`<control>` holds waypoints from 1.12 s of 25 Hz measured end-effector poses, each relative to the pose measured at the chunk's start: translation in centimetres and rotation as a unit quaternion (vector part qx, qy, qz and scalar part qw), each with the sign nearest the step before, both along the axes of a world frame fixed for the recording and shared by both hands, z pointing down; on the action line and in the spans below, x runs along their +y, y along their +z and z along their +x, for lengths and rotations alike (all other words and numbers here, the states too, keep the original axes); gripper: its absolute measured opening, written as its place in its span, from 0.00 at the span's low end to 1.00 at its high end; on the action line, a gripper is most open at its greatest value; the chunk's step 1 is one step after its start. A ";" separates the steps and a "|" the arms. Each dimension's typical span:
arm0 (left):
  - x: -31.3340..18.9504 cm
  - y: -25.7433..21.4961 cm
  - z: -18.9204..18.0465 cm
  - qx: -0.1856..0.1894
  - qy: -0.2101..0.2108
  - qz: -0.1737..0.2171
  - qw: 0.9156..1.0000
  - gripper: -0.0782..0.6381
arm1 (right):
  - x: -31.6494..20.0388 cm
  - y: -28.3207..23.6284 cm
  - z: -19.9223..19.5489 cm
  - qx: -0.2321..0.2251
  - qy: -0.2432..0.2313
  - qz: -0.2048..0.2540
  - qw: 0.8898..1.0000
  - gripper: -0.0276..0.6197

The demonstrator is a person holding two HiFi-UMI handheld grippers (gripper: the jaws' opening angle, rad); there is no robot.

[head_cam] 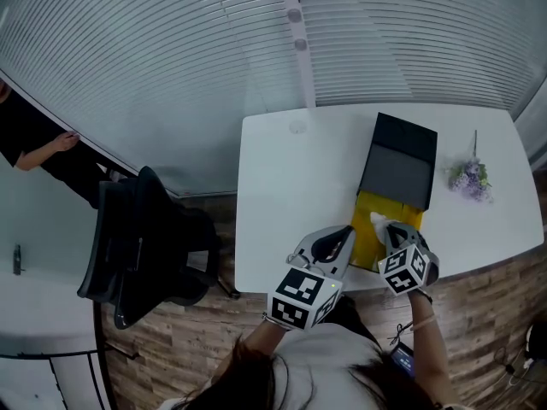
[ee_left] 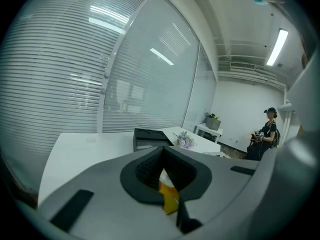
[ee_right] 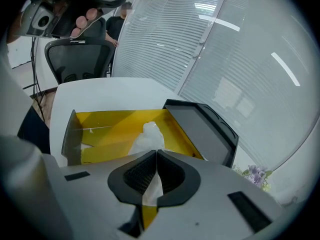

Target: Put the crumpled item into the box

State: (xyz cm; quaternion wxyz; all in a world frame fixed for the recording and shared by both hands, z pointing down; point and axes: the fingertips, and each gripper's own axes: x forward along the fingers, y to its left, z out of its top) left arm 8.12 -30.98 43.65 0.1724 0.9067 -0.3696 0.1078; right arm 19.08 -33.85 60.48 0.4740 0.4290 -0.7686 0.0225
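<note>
An open box (head_cam: 366,244) with a yellow inside and a black lid (head_cam: 400,165) folded back lies on the white table (head_cam: 291,195). My right gripper (head_cam: 386,234) is shut on the crumpled white paper (head_cam: 379,222). In the right gripper view the paper (ee_right: 149,136) sticks out past the gripper (ee_right: 155,154) and hangs above the yellow inside (ee_right: 115,126), lid (ee_right: 200,129) beyond. My left gripper (head_cam: 340,239) is beside the box's left wall; its jaws stand together (ee_left: 164,151), with a sliver of yellow box (ee_left: 170,196) showing through the gap below them.
A sprig of purple flowers (head_cam: 470,179) lies on the table right of the lid. A black office chair (head_cam: 141,246) stands on the floor to the left, with a person (head_cam: 34,143) past it. Glass walls with blinds run behind the table. Another person (ee_left: 265,139) stands far off.
</note>
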 end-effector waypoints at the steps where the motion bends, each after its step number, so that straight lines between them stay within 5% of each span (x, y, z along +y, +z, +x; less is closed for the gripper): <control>1: 0.0 0.0 0.0 0.000 -0.001 -0.001 1.000 0.13 | 0.0 0.2 0.0 0.002 -0.001 -0.004 1.000 0.09; 17: -0.1 0.3 -0.4 -0.006 -0.010 -0.007 1.000 0.13 | -0.2 2.1 0.0 0.022 -0.017 -0.049 0.998 0.09; 28: 0.2 0.0 -1.0 -0.010 -0.014 -0.002 1.000 0.13 | -0.7 0.9 0.0 0.001 -0.005 -0.036 0.999 0.16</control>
